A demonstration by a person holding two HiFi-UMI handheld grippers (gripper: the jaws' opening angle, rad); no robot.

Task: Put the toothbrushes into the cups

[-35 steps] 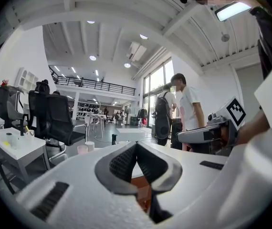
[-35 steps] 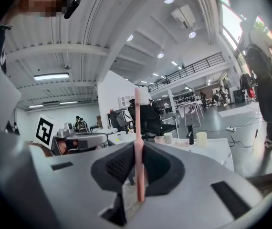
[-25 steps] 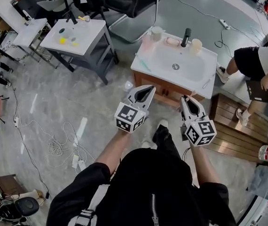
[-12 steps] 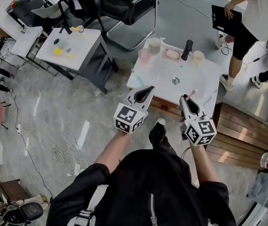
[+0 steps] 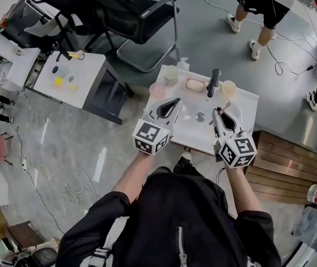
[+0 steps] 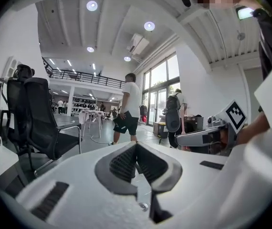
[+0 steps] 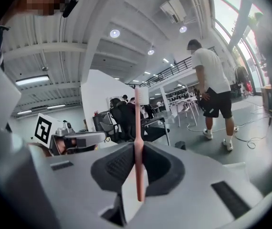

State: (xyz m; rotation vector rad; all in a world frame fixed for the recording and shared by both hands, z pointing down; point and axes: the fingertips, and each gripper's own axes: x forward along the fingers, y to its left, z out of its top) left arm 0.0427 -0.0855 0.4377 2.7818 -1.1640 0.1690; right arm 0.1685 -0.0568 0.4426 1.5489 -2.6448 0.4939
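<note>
My right gripper [image 7: 138, 149] is shut on a pink toothbrush [image 7: 138, 128], which stands upright between the pads with its white head on top. In the head view this gripper [image 5: 218, 113] hovers over the near right part of the white sink counter [image 5: 247, 107]. My left gripper [image 6: 137, 146] is shut with nothing seen between its pads; it hangs [image 5: 175, 102] over the counter's near left. At the back of the counter stand a pink cup [image 5: 157, 90], a pale cup [image 5: 171, 74] and a yellowish cup [image 5: 228, 88].
A black faucet [image 5: 213, 82] and a soap dish [image 5: 194, 85] stand between the cups. A black office chair [image 5: 130, 15] and a small white table [image 5: 69, 77] are to the left, wooden steps [image 5: 286, 160] to the right. A person [image 5: 261, 4] stands beyond.
Both grippers have moved forward together, from over the floor to over the sink counter. The pink toothbrush stays in the right gripper. The person at the right has walked farther away.
</note>
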